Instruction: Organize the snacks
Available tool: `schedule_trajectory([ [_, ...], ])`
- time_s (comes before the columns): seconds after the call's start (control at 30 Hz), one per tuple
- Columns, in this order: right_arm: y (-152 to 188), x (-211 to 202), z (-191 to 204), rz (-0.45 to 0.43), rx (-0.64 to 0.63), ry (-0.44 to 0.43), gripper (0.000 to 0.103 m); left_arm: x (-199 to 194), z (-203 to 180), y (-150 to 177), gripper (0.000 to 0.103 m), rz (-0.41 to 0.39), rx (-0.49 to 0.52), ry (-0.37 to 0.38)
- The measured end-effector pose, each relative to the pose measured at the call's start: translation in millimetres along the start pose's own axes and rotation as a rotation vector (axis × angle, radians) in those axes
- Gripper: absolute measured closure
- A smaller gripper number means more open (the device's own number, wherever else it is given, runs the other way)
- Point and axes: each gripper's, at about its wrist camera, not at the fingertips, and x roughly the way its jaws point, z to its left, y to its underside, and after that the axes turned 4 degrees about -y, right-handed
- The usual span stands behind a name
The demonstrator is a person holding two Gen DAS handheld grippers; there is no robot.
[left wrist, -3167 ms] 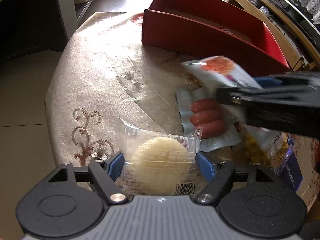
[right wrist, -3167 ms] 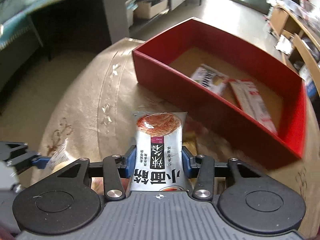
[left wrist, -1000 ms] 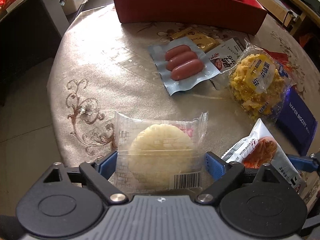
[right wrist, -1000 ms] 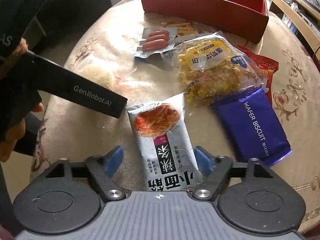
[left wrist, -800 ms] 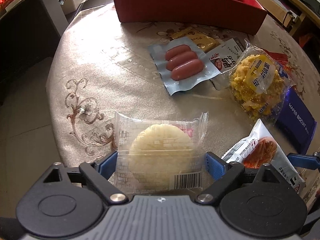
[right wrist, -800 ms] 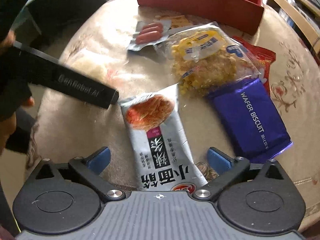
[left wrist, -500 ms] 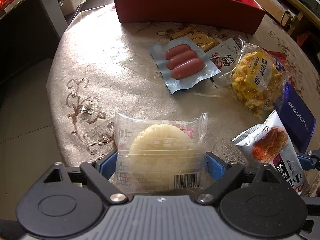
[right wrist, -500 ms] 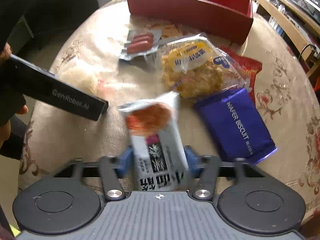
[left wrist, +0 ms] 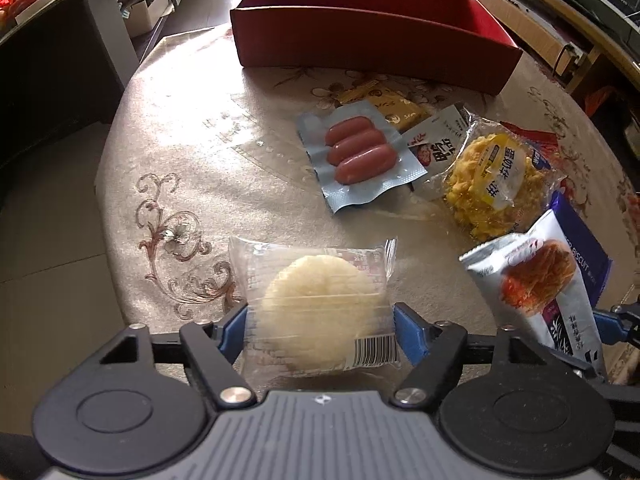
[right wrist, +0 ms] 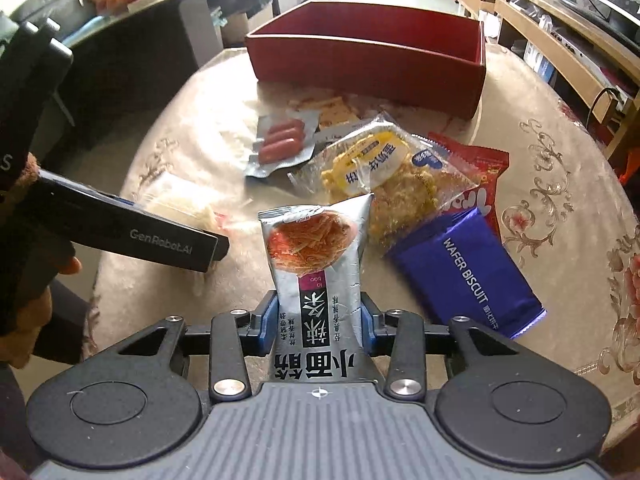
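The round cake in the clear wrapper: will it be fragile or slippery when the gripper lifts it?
Probably slippery: the cake sits in a glossy clear film. Likely fragile too, as it looks pale and crumbly. The left gripper is closing on its sides, so a gentle squeeze seems safer.

Home living rm, sofa (right wrist: 36, 4), TV bench (right wrist: 560, 36), floral tablecloth (left wrist: 180, 152)

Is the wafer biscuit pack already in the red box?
No, the purple wafer biscuit pack lies on the tablecloth, well short of the red box.
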Motion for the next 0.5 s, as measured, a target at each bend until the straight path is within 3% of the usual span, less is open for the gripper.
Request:
schedule_trajectory([
  [0.23,-3,-3,-8,-0.015,0.027,0.006,0.055,5,-3,1,0.029,-0.002,0.025,-0.015],
  [0.37,-3,-1,-8,-0.009,0.034,0.0,0.055,14,-8,-1,0.019,0.005,0.028,-0.041],
  [0.5,-4,-2,-11,-0.011,0.052,0.002,0.055,21,-6,-3,0.017,0.018,0.003,-0.051],
])
